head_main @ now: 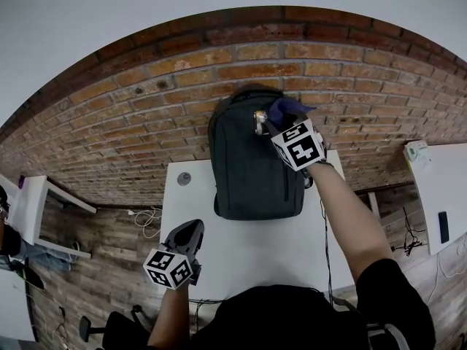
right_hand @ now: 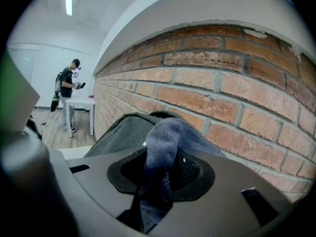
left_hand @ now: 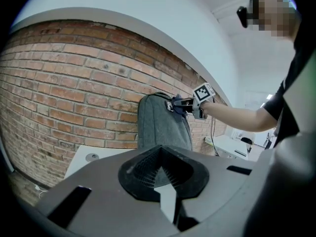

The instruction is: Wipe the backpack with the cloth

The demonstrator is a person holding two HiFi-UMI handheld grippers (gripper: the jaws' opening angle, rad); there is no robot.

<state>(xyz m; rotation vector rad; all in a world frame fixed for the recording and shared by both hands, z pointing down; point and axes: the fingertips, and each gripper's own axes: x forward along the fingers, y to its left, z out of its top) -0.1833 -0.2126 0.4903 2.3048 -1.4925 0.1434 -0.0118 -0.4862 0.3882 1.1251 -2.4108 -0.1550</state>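
A dark grey backpack [head_main: 252, 168] stands upright on the white table [head_main: 248, 250], its back against the brick wall [head_main: 146, 108]. My right gripper [head_main: 268, 119] is up at the backpack's top right corner, shut on a blue cloth [head_main: 290, 109]. In the right gripper view the cloth [right_hand: 165, 139] bulges out between the jaws, just above the backpack's top [right_hand: 121, 135]. My left gripper [head_main: 191, 229] hovers low over the table's front left, shut with nothing in it. The left gripper view shows the backpack [left_hand: 160, 125] ahead and the right gripper [left_hand: 183, 104] at its top.
A round cable port [head_main: 184, 179] sits in the table left of the backpack. Another white table [head_main: 445, 188] with a dark flat object [head_main: 444, 227] stands at the right, a white bench [head_main: 33, 203] at the left. A person [right_hand: 66, 85] stands far off by a small table [right_hand: 79, 105].
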